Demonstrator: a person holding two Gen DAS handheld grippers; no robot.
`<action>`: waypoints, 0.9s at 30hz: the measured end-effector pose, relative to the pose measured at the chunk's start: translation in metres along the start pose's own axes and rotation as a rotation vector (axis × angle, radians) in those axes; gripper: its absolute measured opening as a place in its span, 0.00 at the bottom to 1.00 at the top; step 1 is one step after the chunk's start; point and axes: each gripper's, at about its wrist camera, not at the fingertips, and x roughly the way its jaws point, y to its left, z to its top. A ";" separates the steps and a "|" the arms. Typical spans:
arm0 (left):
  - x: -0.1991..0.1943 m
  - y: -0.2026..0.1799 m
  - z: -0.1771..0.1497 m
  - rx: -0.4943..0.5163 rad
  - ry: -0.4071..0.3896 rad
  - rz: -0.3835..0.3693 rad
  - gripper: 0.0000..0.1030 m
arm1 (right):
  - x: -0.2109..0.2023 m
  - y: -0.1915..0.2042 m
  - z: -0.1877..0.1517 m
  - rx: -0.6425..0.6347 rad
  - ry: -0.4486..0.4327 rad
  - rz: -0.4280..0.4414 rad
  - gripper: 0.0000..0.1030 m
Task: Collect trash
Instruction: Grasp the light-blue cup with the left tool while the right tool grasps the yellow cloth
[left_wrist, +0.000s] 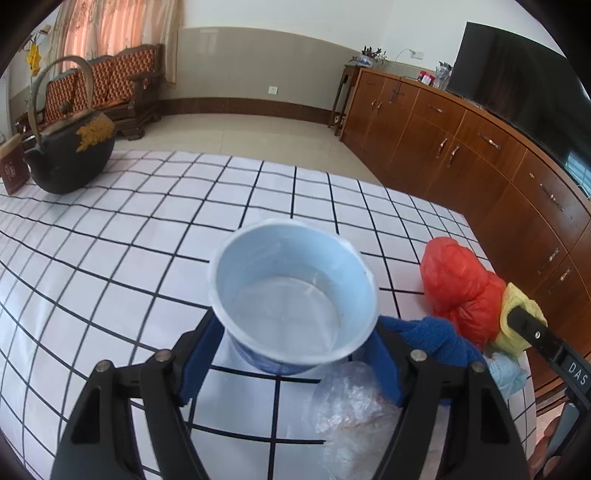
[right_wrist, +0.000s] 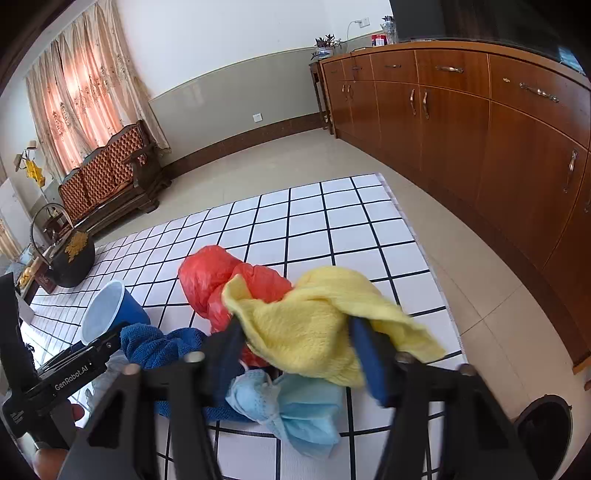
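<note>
Because the job is gathering rubbish, the grid-patterned table (right_wrist: 332, 221) serves as the sorting ground, with a black kettle (left_wrist: 70, 155) left well apart at its far end, where it seems to be a keeper rather than trash. Nearer the person, the litter lies bunched toward one edge, probably because a dark bin (right_wrist: 543, 421) waits on the floor just off that side. The red bag (right_wrist: 218, 280) sits crumpled at the back of the pile, touching the yellow cloth (right_wrist: 314, 325), which the right gripper (right_wrist: 295, 350) has pinched between its pads; the cloth drapes over both fingers and appears lifted, so it looks ready to carry toward the bin. The left gripper (left_wrist: 295, 347) is clamped on the blue cup (left_wrist: 295, 291), squeezing its lower wall and keeping its mouth tilted toward the camera; the cup looks empty, so holding it upright may matter little. A blue cloth (left_wrist: 432, 339) lies bunched just beside the cup, against the left gripper's right finger. A clear wrapper (left_wrist: 351, 410) rests on the table below the cup, and a pale blue mask (right_wrist: 291, 410) lies under the yellow cloth, both not yet picked up.
</note>
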 end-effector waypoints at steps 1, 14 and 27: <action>-0.001 0.000 0.000 0.000 -0.007 0.000 0.72 | 0.000 -0.001 0.000 0.003 -0.002 0.006 0.47; -0.031 0.011 -0.002 -0.008 -0.109 0.003 0.70 | -0.018 -0.006 -0.002 0.004 -0.042 0.023 0.23; -0.030 0.003 -0.022 0.032 -0.049 0.047 0.71 | -0.036 -0.016 -0.013 -0.005 -0.026 0.035 0.23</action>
